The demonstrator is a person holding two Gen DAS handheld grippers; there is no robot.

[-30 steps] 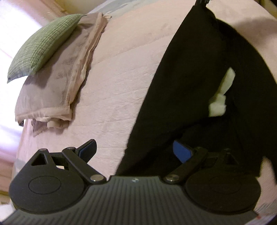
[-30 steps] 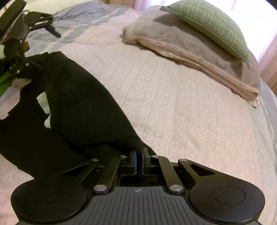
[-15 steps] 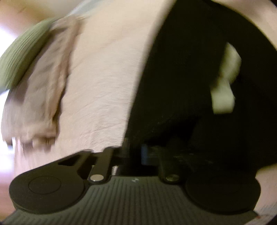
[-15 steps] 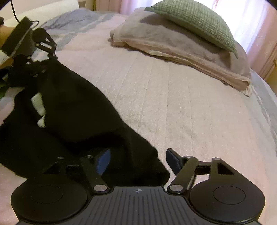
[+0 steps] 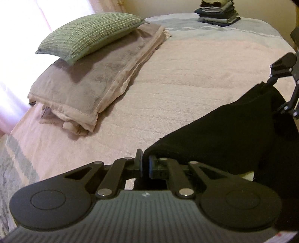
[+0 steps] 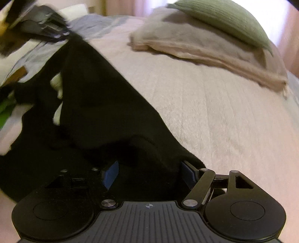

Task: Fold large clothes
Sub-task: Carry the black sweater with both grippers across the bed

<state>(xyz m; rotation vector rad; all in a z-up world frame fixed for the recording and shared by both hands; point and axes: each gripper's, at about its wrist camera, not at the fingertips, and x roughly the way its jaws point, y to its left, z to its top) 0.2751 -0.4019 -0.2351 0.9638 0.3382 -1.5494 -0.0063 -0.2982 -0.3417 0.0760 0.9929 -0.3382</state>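
Observation:
A large black garment [image 5: 224, 134] is stretched above a pale pink bedspread [image 5: 186, 84]. My left gripper [image 5: 145, 162] is shut on one corner of it, and black cloth hangs below the fingers. In the right wrist view the garment [image 6: 93, 102] runs from the blurred left gripper [image 6: 56, 33] at the top left down to my right gripper [image 6: 149, 168]. That gripper is open, its blue pads [image 6: 110, 173] wide apart with black cloth lying between them. A white patch [image 6: 58, 86] shows through the folds. The right gripper [image 5: 280, 74] also appears at the far right of the left wrist view.
A green checked pillow [image 5: 89, 35] lies on a folded beige blanket [image 5: 97, 78] at the bed's window side. A stack of folded clothes [image 5: 217, 14] sits at the far edge. Something green [image 6: 5, 110] lies beyond the garment at the left.
My left gripper went from open to shut on the garment's corner and lifted it off the bed. My right gripper let go and now stands open around the cloth.

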